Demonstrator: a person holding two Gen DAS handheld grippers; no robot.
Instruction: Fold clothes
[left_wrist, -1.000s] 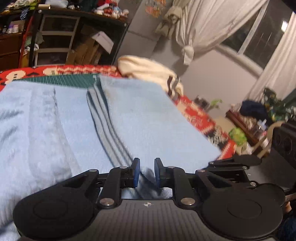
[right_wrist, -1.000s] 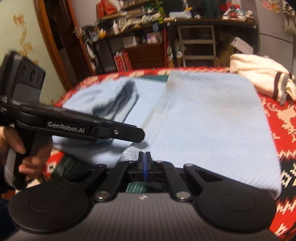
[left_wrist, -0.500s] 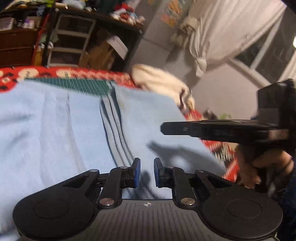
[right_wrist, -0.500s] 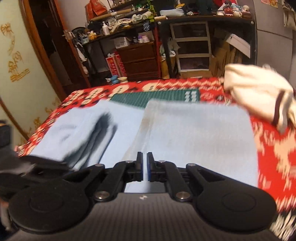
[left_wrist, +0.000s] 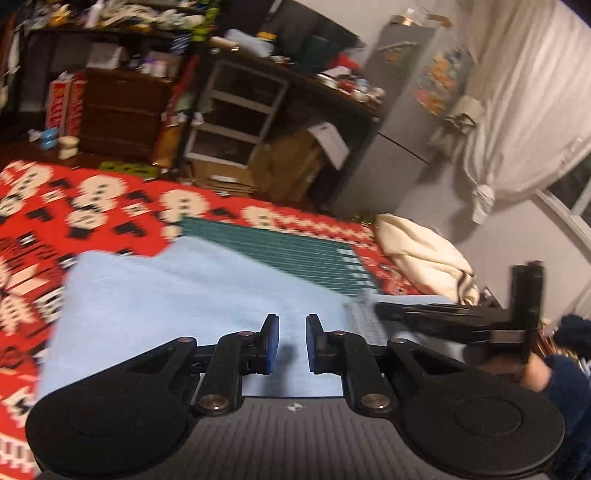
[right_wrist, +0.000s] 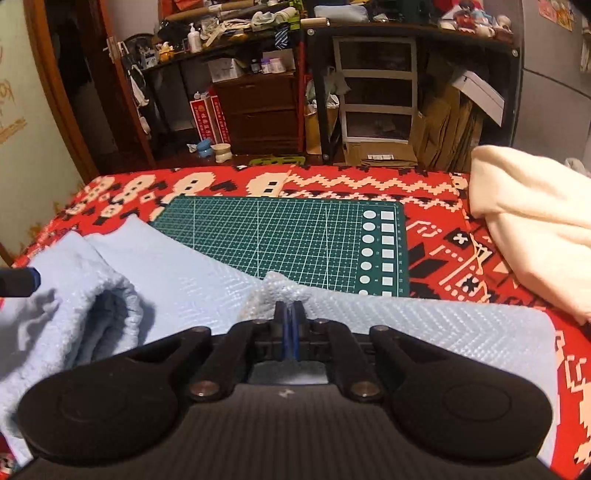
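Observation:
A light blue knit garment (left_wrist: 177, 306) lies on the red patterned cloth, also seen in the right wrist view (right_wrist: 424, 332). My left gripper (left_wrist: 291, 345) is open a little and empty, low over the garment. My right gripper (right_wrist: 289, 321) is shut on a pinched fold of the blue garment's far edge. The right gripper also shows in the left wrist view (left_wrist: 380, 308) at the garment's right edge. A bunched fold of the garment (right_wrist: 74, 325) sits at the left, with a fingertip of my left gripper (right_wrist: 33, 278) beside it.
A green cutting mat (right_wrist: 288, 236) lies beyond the garment on the red patterned table cover (right_wrist: 461, 251). A cream sweater (right_wrist: 528, 221) is heaped at the right, also in the left wrist view (left_wrist: 421, 254). Shelves and boxes (right_wrist: 376, 92) stand behind the table.
The right gripper closed on the garment's edge and drew it toward me, uncovering the green mat. The left gripper swung left and stayed slightly open.

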